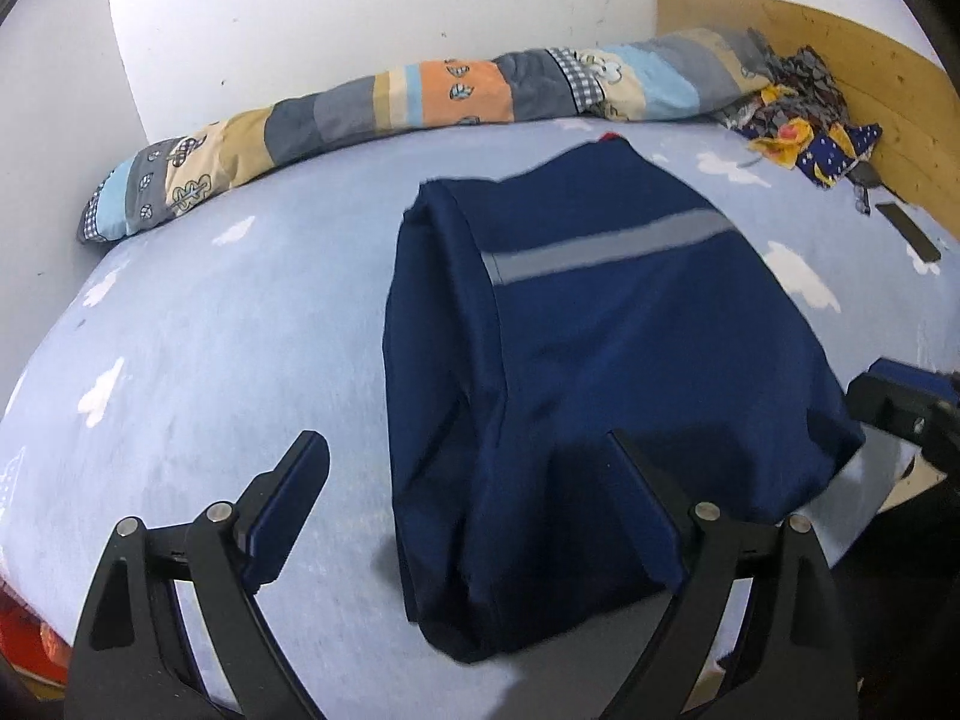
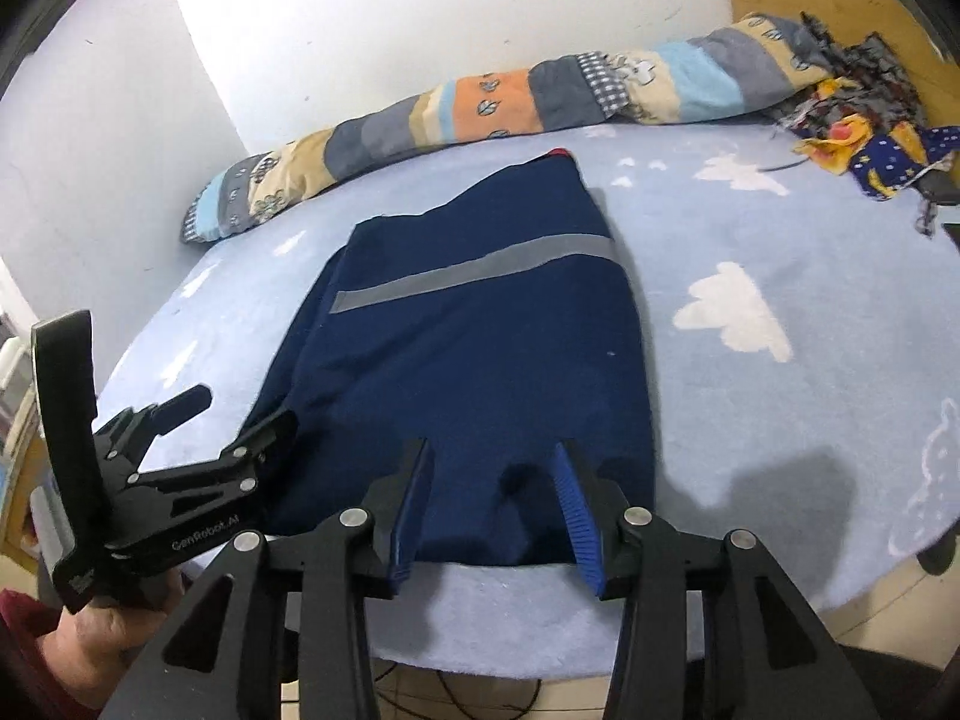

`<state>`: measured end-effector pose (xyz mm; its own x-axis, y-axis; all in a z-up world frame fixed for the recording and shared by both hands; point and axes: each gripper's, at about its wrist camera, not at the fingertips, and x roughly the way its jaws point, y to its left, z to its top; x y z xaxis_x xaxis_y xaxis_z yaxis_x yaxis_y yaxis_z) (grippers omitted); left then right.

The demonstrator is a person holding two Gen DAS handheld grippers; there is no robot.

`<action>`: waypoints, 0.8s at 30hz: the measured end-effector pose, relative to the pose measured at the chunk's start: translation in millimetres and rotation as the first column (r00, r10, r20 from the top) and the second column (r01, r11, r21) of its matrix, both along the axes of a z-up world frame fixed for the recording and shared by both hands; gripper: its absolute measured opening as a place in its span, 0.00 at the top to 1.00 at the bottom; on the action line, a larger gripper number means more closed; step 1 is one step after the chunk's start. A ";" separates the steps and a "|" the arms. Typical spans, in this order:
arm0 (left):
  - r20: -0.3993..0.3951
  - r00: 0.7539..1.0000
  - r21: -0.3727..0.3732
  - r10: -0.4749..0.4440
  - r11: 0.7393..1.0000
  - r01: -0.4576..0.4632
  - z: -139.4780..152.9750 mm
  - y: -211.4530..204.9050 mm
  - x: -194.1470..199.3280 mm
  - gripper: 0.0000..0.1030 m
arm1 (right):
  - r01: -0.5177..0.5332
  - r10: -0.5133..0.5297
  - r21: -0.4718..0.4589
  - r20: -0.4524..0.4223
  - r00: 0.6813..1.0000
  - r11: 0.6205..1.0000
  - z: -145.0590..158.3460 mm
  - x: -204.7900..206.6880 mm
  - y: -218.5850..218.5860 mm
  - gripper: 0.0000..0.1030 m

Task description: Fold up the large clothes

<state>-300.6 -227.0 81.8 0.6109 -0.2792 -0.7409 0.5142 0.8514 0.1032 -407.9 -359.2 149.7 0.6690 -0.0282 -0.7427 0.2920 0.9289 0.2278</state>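
A navy blue garment (image 1: 606,372) with a grey reflective stripe (image 1: 606,252) lies folded on the light blue bed sheet (image 1: 210,348). It also shows in the right wrist view (image 2: 474,372). My left gripper (image 1: 468,450) is open and empty, hovering over the garment's near left corner; it also shows in the right wrist view (image 2: 246,414). My right gripper (image 2: 495,456) is open and empty, its fingers spread over the garment's near edge. One right finger (image 1: 900,408) shows at the right of the left wrist view.
A rolled patchwork quilt (image 1: 420,102) lies along the wall at the back of the bed. A heap of patterned cloth (image 1: 804,114) sits by the wooden headboard (image 1: 870,60). A dark flat object (image 1: 906,231) lies at the right.
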 end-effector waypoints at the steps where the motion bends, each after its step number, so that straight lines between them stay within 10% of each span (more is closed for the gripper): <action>1: -0.003 1.000 0.009 -0.005 1.000 0.005 -1.7 -1.0 -2.5 0.10 | -0.001 0.001 0.005 -0.006 1.000 1.000 -2.4 -0.3 -0.4 0.57; 24: -0.009 1.000 0.107 -0.009 0.994 0.010 -22.5 -11.8 -5.6 0.10 | -0.011 0.011 0.002 -0.139 0.990 1.000 -39.1 11.1 -5.0 0.58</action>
